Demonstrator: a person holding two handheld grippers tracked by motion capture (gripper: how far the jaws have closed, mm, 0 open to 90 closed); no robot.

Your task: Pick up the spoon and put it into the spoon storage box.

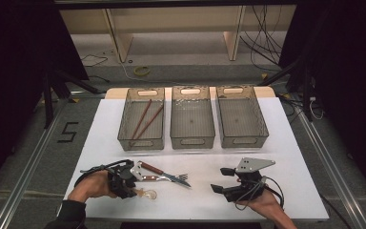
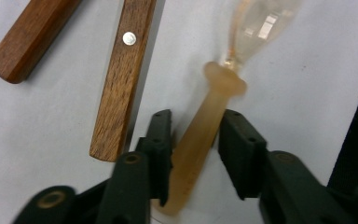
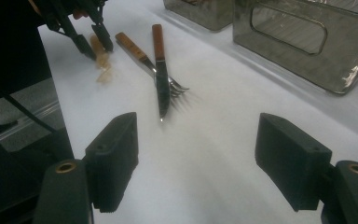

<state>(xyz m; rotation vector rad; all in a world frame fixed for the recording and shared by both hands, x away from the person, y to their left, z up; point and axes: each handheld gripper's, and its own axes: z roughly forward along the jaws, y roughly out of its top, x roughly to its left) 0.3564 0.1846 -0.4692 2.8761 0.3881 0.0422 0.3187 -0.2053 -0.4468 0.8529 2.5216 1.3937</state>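
Note:
A translucent amber spoon (image 1: 147, 194) lies near the table's front left, bowl to the right. My left gripper (image 1: 132, 191) is shut on its handle; in the left gripper view the spoon (image 2: 205, 126) runs slantwise between the pads of that gripper (image 2: 198, 116) and touches both. Just beyond lie a wooden-handled knife (image 1: 159, 171) and fork (image 1: 171, 178), crossed. At the front right my right gripper (image 1: 220, 180) stands open over bare table. The right gripper view has its jaws (image 3: 200, 140) wide apart, with the knife (image 3: 161, 79), fork (image 3: 140, 56), spoon (image 3: 101, 65) and left gripper (image 3: 91, 44) farther off.
Three clear bins stand in a row at the back of the white table (image 1: 286, 162). The left bin (image 1: 141, 141) holds two brown chopsticks (image 1: 143, 119). The middle bin (image 1: 192, 141) and right bin (image 1: 243, 140) hold nothing. Black curtains flank the table.

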